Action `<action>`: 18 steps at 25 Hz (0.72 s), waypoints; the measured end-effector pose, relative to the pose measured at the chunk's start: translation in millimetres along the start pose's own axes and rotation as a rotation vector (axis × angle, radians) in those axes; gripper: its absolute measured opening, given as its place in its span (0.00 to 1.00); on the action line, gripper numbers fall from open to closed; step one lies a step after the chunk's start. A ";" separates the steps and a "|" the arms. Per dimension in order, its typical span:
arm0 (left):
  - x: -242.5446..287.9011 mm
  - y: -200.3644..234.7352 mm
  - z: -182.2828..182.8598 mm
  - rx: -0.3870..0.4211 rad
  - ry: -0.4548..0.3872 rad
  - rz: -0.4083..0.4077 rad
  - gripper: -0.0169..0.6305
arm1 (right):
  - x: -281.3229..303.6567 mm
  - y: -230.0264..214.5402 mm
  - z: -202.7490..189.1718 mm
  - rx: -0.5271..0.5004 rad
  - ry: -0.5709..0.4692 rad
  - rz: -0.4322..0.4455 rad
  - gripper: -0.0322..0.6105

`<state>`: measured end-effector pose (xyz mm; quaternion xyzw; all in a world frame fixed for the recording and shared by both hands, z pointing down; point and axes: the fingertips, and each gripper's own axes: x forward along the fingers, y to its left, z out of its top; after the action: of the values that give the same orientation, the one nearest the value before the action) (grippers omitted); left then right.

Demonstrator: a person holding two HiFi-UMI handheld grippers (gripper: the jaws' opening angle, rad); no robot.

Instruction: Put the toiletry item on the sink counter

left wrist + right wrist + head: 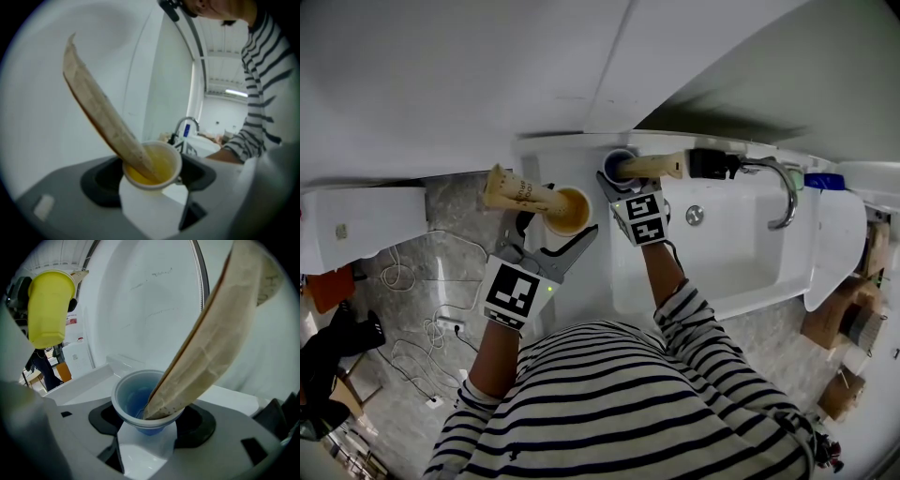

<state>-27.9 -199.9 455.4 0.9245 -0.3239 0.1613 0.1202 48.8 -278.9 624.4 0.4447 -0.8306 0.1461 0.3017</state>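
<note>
My left gripper [558, 230] clamps wide on a yellow plastic cup [568, 210], its flat tan tube [520, 192] leaning left, by the white sink counter's [558, 155] left edge. My right gripper [623, 183] (nearer the goal, I judge) grips a blue plastic cup [617, 161] – second tan tube [652, 166] pointing right – above the counter's far left corner.

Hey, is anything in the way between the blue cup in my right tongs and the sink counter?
Nothing visible: the right tongs hold the blue cup over bare sink counter, left of the faucet.
</note>
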 end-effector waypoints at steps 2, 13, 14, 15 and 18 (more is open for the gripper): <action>-0.6 -0.1 -0.9 0.000 0.003 -0.001 0.60 | 0.0 0.9 0.0 -0.003 -0.011 0.004 0.51; 0.5 -4.1 -0.5 0.006 0.009 -0.014 0.60 | 1.8 0.4 -0.5 -0.030 0.013 0.026 0.51; 0.2 -4.2 -1.8 0.007 0.014 -0.015 0.60 | 2.6 0.2 -1.3 -0.033 0.022 0.026 0.51; 0.1 -4.2 -3.0 0.007 0.018 -0.015 0.60 | 3.6 -0.2 -3.3 -0.040 0.035 0.025 0.51; -0.3 -4.7 -5.2 0.007 0.023 -0.011 0.60 | 6.2 -1.2 -12.5 -0.062 0.080 0.013 0.51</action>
<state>-26.3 -194.4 459.4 0.9248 -0.3167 0.1722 0.1215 51.8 -277.2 638.0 0.4237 -0.8249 0.1398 0.3472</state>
